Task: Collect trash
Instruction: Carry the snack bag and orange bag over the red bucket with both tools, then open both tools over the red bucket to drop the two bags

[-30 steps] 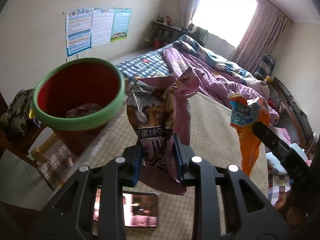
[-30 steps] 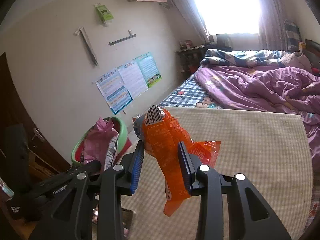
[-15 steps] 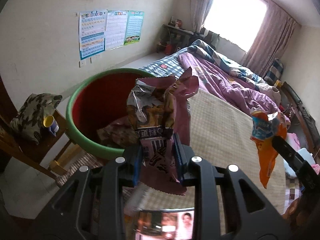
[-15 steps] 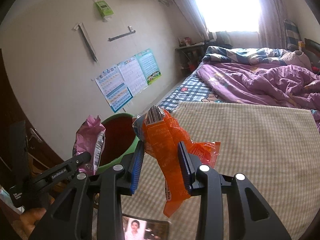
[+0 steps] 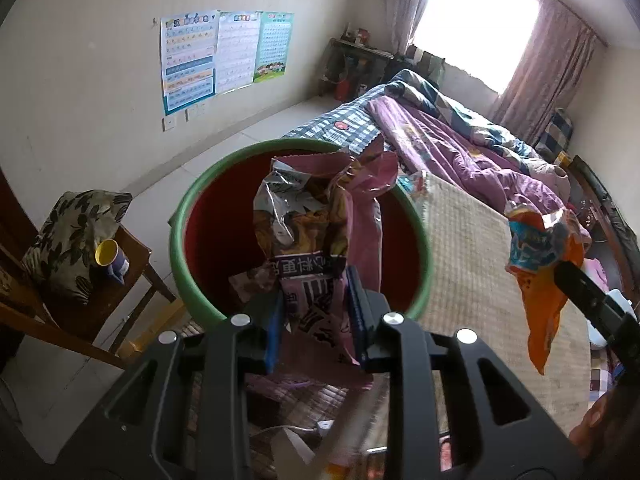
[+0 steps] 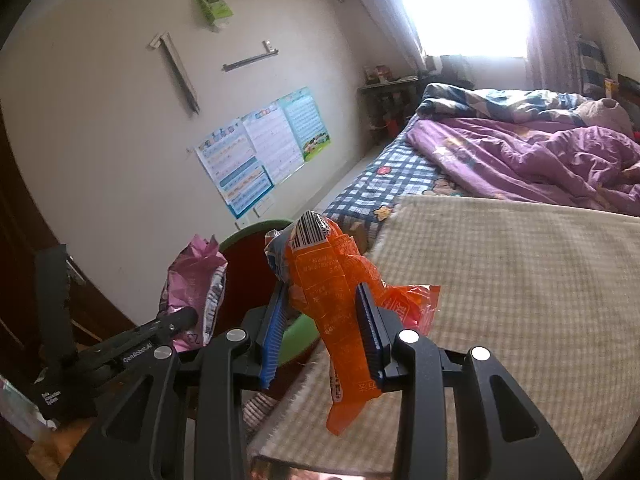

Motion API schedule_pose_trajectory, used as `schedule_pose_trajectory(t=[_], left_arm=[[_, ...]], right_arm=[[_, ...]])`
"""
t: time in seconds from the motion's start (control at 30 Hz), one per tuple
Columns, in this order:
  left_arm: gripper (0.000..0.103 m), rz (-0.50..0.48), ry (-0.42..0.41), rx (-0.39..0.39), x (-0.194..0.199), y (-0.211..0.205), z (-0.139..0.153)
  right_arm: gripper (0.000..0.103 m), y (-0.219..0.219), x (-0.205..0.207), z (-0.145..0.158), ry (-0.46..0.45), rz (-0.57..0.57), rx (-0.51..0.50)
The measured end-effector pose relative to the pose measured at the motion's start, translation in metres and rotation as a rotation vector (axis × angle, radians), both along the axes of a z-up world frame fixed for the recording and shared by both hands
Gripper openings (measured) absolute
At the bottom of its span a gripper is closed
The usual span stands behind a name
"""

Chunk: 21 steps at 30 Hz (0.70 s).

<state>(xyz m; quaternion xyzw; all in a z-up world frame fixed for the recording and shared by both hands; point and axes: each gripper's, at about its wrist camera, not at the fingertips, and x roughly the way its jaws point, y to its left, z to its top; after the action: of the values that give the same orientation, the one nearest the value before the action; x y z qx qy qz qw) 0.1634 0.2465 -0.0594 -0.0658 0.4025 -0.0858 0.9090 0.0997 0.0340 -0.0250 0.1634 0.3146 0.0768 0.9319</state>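
My left gripper (image 5: 316, 316) is shut on a crumpled pink snack bag (image 5: 320, 220), which hangs over the mouth of a red bin with a green rim (image 5: 180, 216). Some wrappers (image 5: 250, 280) lie at the bin's bottom. My right gripper (image 6: 324, 320) is shut on an orange snack wrapper (image 6: 336, 292), held beside the bin (image 6: 248, 236) and over the edge of the beige checked mat (image 6: 520, 280). In the right wrist view the left gripper (image 6: 180, 320) with its pink bag (image 6: 196, 276) shows at the left. In the left wrist view the orange wrapper (image 5: 540, 264) shows at the right.
A wooden chair (image 5: 132, 252) with a patterned cushion (image 5: 72, 232) and a yellow and purple cup (image 5: 112, 256) stands left of the bin. A bed with a purple quilt (image 6: 540, 160) lies beyond the mat. Posters (image 5: 224, 52) hang on the wall.
Both grippers have moved toward the bin with their wrappers still gripped. The pink bag, earlier beside the bin, now hangs over its opening; the orange wrapper has come closer to the rim.
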Motion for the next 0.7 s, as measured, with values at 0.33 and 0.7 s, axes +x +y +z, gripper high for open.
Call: schedule_pose_trajectory(t=[0.33, 0.7], left_arm=[[0.027, 0.002, 0.031, 0.006, 0.023, 0.017, -0.014], [0.027, -0.014, 0.039, -0.017, 0.041, 0.019, -0.017]], right_arm=[[0.034, 0.037, 0.046, 0.004, -0.006, 0.070, -0.039], [0.034, 0.050, 0.068, 0.003, -0.007, 0.088, -0.047]])
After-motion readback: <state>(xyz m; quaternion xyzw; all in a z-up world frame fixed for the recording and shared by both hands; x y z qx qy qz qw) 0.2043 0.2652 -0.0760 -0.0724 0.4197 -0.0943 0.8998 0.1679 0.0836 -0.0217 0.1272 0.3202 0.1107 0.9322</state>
